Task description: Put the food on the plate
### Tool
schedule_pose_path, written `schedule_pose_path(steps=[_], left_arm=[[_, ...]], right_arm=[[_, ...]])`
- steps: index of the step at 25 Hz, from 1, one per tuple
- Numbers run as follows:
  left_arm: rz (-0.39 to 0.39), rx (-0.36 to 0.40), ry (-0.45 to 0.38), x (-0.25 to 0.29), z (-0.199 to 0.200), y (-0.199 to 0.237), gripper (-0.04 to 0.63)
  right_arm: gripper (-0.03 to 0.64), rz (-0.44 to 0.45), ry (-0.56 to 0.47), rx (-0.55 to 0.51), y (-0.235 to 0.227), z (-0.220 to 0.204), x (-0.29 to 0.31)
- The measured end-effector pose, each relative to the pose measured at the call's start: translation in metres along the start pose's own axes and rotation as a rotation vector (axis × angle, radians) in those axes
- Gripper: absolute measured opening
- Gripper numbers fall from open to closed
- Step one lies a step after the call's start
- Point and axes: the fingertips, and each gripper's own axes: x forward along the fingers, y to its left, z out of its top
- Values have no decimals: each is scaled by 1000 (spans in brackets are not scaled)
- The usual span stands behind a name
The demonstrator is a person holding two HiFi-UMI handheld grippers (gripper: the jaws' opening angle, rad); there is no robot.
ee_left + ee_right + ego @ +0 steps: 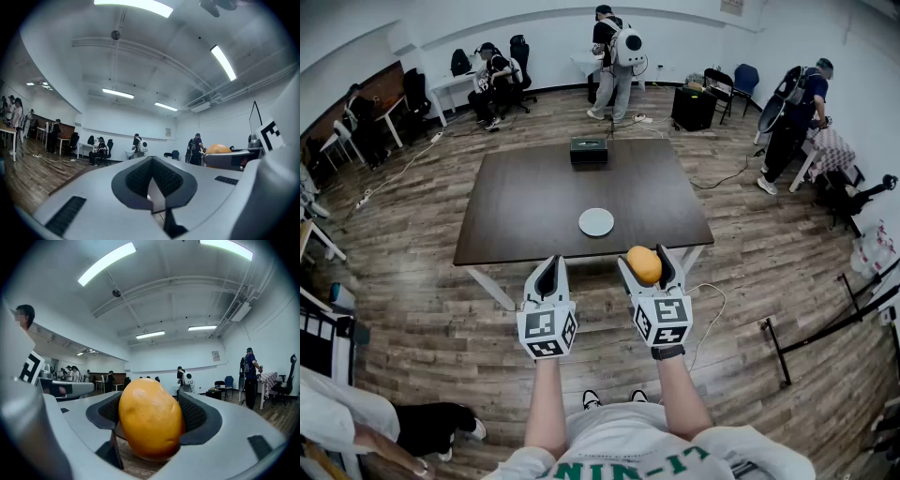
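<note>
An orange, egg-shaped piece of food [644, 265] sits between the jaws of my right gripper [644, 257], which is shut on it and held level in the air just short of the table's near edge. In the right gripper view the food [150, 423] fills the space between the dark pads of the right gripper [150, 398]. My left gripper [549, 263] hovers beside it, shut with nothing in it; in the left gripper view the left gripper [152, 161] has its tips meeting. A small white plate [596, 222] lies on the dark brown table [525, 202], ahead of both grippers.
A black box [589, 151] stands at the table's far edge. Several people stand or sit along the far wall and at the right [795, 112]. A cable [712, 309] lies on the wooden floor near the table's right legs.
</note>
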Motion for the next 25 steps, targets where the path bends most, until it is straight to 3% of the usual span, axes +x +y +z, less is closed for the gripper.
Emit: schedule_pose_path(steps=[17, 25], left_arm=[[-18, -16, 40, -21, -32, 66, 12], [-46, -19, 51, 12, -38, 82, 12]], right_arm=[[367, 17, 53, 51, 75, -34, 31], [367, 30, 70, 63, 88, -44, 74]])
